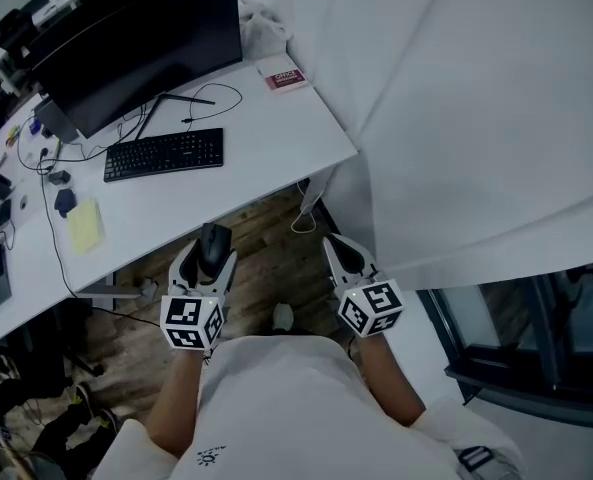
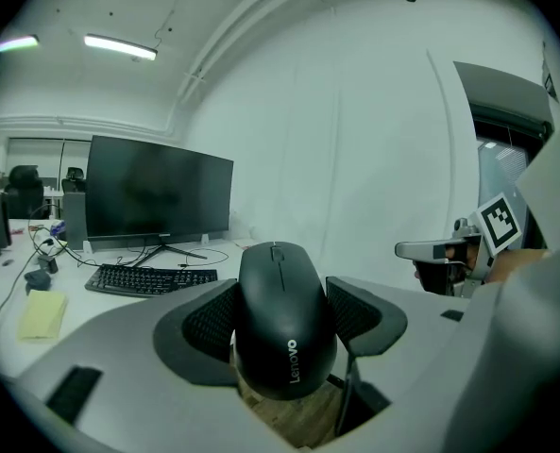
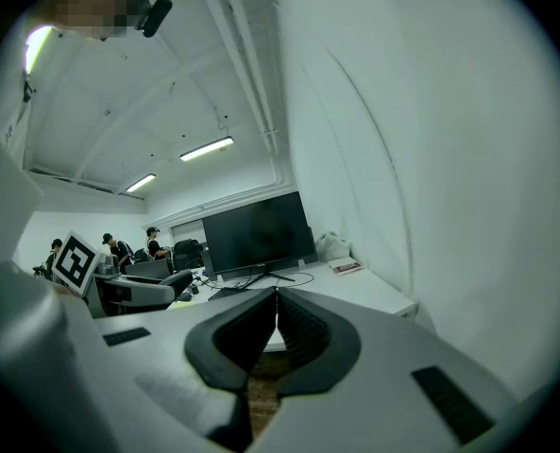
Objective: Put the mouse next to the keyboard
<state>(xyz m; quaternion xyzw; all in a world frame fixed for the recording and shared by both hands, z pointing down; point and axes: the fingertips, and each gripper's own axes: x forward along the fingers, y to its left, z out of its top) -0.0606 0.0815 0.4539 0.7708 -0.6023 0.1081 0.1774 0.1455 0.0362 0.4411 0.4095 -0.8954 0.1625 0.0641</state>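
Left hand-held gripper (image 2: 280, 321) clamps mouse (image 2: 281, 286) | Lenovo print (image 2: 294, 360): left gripper view only

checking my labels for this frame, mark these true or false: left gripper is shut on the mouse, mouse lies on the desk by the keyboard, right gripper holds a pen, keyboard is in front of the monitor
1. The left gripper is shut on the mouse. True.
2. The mouse lies on the desk by the keyboard. False: it is held between the left gripper's jaws, off the desk's near edge and over the wooden floor in the head view.
3. The right gripper holds a pen. False: its jaws are together with nothing between them.
4. The keyboard is in front of the monitor. True.
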